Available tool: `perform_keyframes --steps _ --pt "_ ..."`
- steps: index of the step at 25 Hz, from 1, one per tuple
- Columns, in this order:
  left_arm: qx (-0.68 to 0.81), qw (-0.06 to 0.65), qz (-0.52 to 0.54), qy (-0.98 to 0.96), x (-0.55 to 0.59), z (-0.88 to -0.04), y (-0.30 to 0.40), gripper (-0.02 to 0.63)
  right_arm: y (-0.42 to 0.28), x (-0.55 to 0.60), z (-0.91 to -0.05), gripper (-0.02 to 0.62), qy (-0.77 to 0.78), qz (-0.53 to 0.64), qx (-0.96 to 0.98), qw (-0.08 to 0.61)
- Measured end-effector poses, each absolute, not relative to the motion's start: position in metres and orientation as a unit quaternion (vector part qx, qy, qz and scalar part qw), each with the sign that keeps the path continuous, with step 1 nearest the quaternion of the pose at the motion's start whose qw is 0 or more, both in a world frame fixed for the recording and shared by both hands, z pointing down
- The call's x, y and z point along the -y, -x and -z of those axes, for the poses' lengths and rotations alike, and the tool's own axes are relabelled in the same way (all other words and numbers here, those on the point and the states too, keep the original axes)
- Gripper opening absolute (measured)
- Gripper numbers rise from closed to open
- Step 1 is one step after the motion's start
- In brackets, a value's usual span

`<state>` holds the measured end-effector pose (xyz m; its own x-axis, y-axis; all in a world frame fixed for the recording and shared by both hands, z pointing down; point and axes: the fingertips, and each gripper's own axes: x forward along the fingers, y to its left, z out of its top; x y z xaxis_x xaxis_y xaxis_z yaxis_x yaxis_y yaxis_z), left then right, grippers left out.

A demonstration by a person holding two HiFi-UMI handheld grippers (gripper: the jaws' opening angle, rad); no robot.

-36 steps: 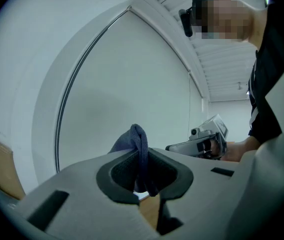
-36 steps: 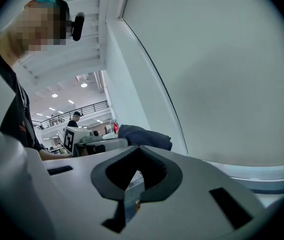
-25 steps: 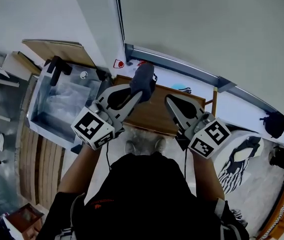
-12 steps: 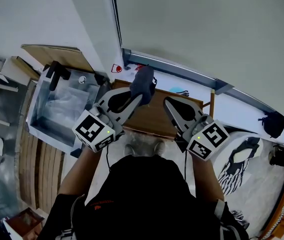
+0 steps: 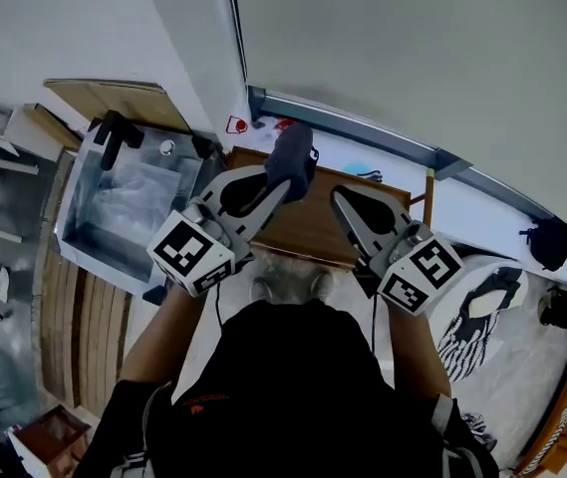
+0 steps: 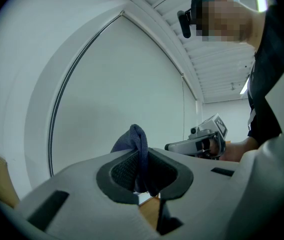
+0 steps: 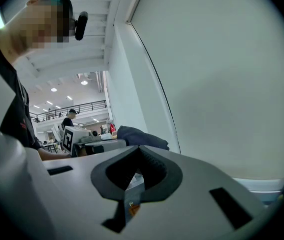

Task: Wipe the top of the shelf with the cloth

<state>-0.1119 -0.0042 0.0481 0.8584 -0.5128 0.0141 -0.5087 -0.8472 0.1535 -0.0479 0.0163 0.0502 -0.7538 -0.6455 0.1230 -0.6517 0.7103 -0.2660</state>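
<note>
In the head view, the cloth (image 5: 292, 156) is seen bunched at the tips of the left gripper (image 5: 277, 181), a dark blue wad standing up past the fingers. The wooden shelf (image 5: 308, 232) lies below both sets of fingers, and the cloth appears to be held above it rather than pressed flat on it. The right gripper (image 5: 342, 203) is held just beside the left one, over the same shelf top.

In the left gripper view, the fingers are closed on the cloth (image 6: 135, 143), which is pinched between the dark pads with a fold sticking out beyond the tips.

In the right gripper view, the fingers of the right gripper (image 7: 137, 178) are brought together with nothing between them. The cloth (image 7: 141, 135) is seen off to their left, beyond the tips.

The cloth is judged light, soft and limp. A pinch on a gathered fold is suited to it, with enough left hanging free below the fingers to be spread on the shelf.
</note>
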Motion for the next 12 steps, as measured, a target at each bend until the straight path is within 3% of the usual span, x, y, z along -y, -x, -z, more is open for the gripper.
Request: perform_keyframes --steps 12 --pt "0.257 0.072 0.015 -0.964 -0.009 -0.056 0.105 0.051 0.047 -0.027 -0.057 0.003 -0.347 -0.154 0.925 0.018"
